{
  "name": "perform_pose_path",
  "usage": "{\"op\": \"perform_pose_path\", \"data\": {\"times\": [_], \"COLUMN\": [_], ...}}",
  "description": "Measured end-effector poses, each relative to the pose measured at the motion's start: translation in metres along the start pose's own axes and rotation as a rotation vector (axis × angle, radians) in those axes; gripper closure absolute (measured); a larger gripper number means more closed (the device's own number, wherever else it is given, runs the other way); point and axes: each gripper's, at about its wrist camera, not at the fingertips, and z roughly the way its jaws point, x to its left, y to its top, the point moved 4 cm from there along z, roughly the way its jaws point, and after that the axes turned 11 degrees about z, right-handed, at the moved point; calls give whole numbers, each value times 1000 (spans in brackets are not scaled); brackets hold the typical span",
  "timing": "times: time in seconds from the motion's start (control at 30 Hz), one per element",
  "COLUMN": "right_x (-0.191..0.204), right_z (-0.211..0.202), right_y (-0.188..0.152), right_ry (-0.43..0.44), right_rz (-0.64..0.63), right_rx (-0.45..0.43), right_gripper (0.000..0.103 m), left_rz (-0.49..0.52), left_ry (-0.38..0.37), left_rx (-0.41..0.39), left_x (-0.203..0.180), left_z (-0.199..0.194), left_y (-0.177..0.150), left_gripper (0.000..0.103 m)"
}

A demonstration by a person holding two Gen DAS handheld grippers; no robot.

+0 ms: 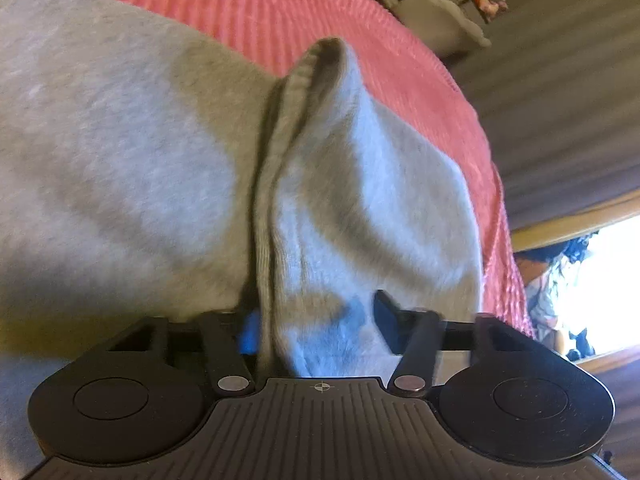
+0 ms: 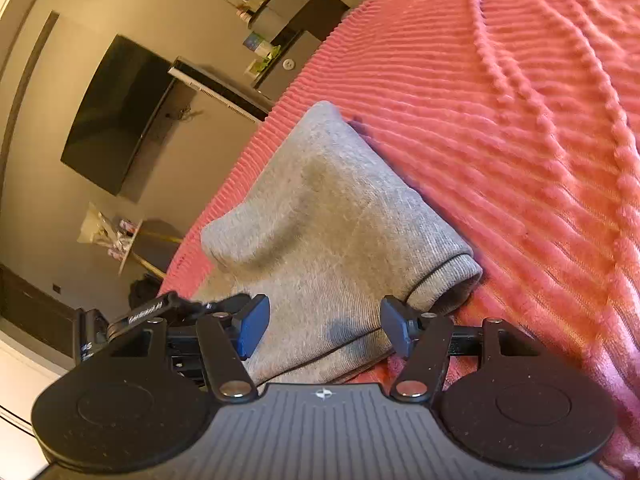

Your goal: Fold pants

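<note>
Coral-red ribbed bedspread [image 1: 320,8] covers the work surface; a dim room with grey walls lies beyond its edge.

Left wrist view: the grey fleece sweatpants [image 1: 120,160] lie on the bedspread and fill the frame from 9 o'clock to centre. A bunched fold ending in a ribbed knit cuff [image 1: 320,60] rises toward 12 o'clock. The left gripper [image 1: 316,328] is clamped on this fold: blue pads press the cloth from both sides, with the fabric pinched between them.

Right wrist view: a folded end of the same sweatpants, with its ribbed hem band [image 2: 448,276] at 3 o'clock, lies on the bedspread near its edge. The right gripper [image 2: 324,328] stands apart; cloth lies below and between the pads, but neither pad presses it. A black wall-mounted screen [image 2: 116,116] sits at 10 o'clock.

Handling judgement: the fleece is soft, light and limp, not fragile. It will sag and drape away from any single grip. Take hold at the thicker ribbed cuff or hem band, through all layers, to prevent layer slip.
</note>
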Motion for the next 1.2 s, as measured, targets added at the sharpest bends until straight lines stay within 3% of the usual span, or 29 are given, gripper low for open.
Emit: {"op": "perform_pose_path", "data": {"times": [0.03, 0.13, 0.27, 0.3, 0.33, 0.47, 0.57, 0.67, 0.73, 0.83, 1.0, 1.07, 1.1, 1.13, 1.2], "right_x": [0, 8, 34, 43, 50, 75, 75, 69, 79, 96, 101, 96, 91, 88, 88], "right_z": [-2, -11, -25, -27, -26, -5, 31, 61, 61, 54, 71, 85, 91, 96, 99], "right_y": [1, 1, 9, 13, 16, 17, 4, -15, -22, -18, 1, 12, 17, 20, 28], "right_ry": [8, 35, 97, 94, 88, 13, -75, -178, -194, -140, -140, -163, -181, -189, -184], "right_rz": [3, -4, -76, -103, -129, -237, -260, -285, -342, -374, -392, -404, -401, -391, -373], "right_rx": [2, 1, -51, -67, -71, -23, 100, 199, 181, 127, 73, 37, 23, 17, -13], "right_gripper": [41, 41, 47, 59, 64, 64, 64, 64, 64, 64, 64, 64, 67, 71, 73], "left_rz": [-12, -34, 59, 93, 116, 157, 150, 132, 153, 196, 120, 50, 49, 65, 178], "left_ry": [15, 8, 54, 78, 98, 210, 322, 305, 323, 355, 306, 282, 261, 246, 314], "left_rx": [9, -14, -74, -91, -103, -119, -58, -89, -148, -199, -155, -149, -168, -186, -281], "left_x": [0, 0, -8, -9, -9, 14, 39, 44, 41, 38, 50, 59, 59, 53, 33], "left_z": [1, -7, -44, -56, -67, -96, -96, -109, -119, -118, -74, -62, -63, -66, -78], "left_y": [0, 1, 0, -1, 0, -6, -18, -15, -5, 19, 53, 62, 66, 70, 70], "left_gripper": [86, 87, 88, 88, 88, 87, 80, 80, 72, 59, 50, 60, 80, 81, 81]}}
